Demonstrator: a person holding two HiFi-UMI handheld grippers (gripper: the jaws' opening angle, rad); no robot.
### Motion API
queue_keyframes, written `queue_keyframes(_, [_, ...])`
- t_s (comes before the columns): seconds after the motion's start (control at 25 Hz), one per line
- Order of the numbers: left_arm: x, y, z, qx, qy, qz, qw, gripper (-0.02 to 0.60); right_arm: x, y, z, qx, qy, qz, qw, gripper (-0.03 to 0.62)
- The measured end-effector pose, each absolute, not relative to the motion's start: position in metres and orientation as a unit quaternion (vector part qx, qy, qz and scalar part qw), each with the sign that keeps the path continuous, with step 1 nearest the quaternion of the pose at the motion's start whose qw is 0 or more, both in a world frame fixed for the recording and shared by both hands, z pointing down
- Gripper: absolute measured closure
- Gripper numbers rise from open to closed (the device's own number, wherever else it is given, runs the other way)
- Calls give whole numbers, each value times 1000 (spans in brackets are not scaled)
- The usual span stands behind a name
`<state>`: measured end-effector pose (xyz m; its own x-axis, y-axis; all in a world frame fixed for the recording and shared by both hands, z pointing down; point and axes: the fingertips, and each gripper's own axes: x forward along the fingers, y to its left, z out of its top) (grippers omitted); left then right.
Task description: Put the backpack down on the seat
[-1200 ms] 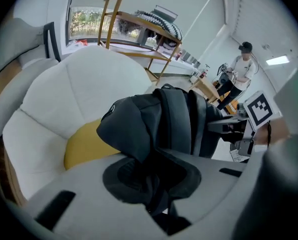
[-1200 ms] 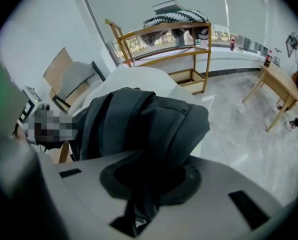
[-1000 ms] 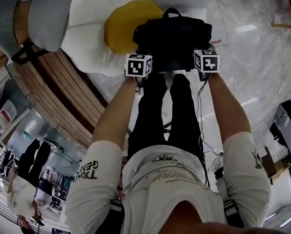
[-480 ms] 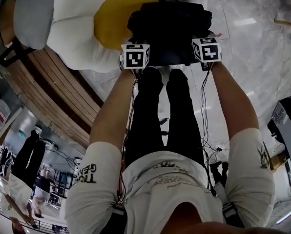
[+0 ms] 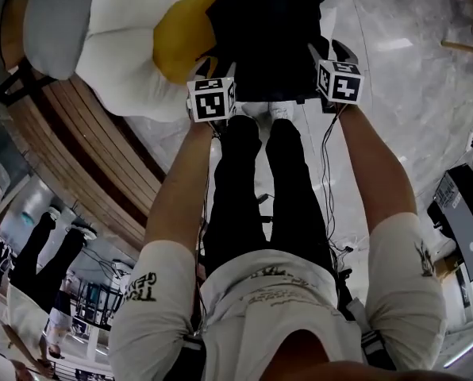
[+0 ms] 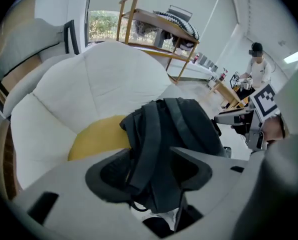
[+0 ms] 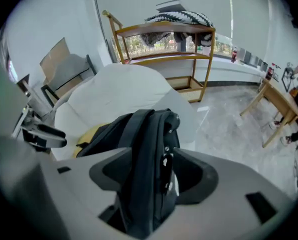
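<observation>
Left tool (image 6: 150,153) and right tool (image 7: 153,154) are both spreading their jaws. Each has a dark strap (image 6: 147,131) of the backpack (image 5: 268,34) running loosely through the gap, and no pad visibly presses on it. The backpack sits at the upper middle of the head view, on the front part of the seat (image 5: 129,50). It lies partly over the yellow cushion (image 5: 177,42), just beyond the person's legs (image 5: 260,189). The likeliest trouble seems to be that the bag leans toward the seat's front edge and tips or slides to the floor (image 5: 427,94) once the straps go free. A strap could also catch on a jaw as either tool draws back and drag the bag along. How much of its base bears on the seat cannot be told. The tools' own bodies cover its lower part in both gripper views, and the head view's upper edge cuts off its far end.
</observation>
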<state>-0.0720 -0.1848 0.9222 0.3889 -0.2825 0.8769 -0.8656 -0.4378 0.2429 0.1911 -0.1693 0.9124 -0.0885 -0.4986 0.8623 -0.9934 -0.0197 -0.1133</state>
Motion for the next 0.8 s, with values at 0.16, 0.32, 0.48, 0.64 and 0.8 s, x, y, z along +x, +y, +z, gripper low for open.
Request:
queue_keyframes(0.16, [-66, -197, 888, 762, -420, 363, 334, 542, 175, -150, 888, 594, -635, 361, 338, 547])
queue_keyframes(0.32, [-47, -192, 842, 783, -413, 334, 325, 558, 149, -139, 842, 581, -665, 335, 330, 563])
queue_keyframes(0.48, [-32, -186, 787, 798, -403, 323, 310, 560, 131, -144, 781, 576, -696, 305, 301, 566])
queue_keyframes(0.64, [-24, -179, 716, 815, -400, 299, 295, 560, 115, -149, 708, 569, -728, 262, 280, 566])
queue_keyframes(0.8, [-26, -184, 638, 820, -427, 270, 270, 561, 108, -160, 633, 575, -741, 244, 246, 566])
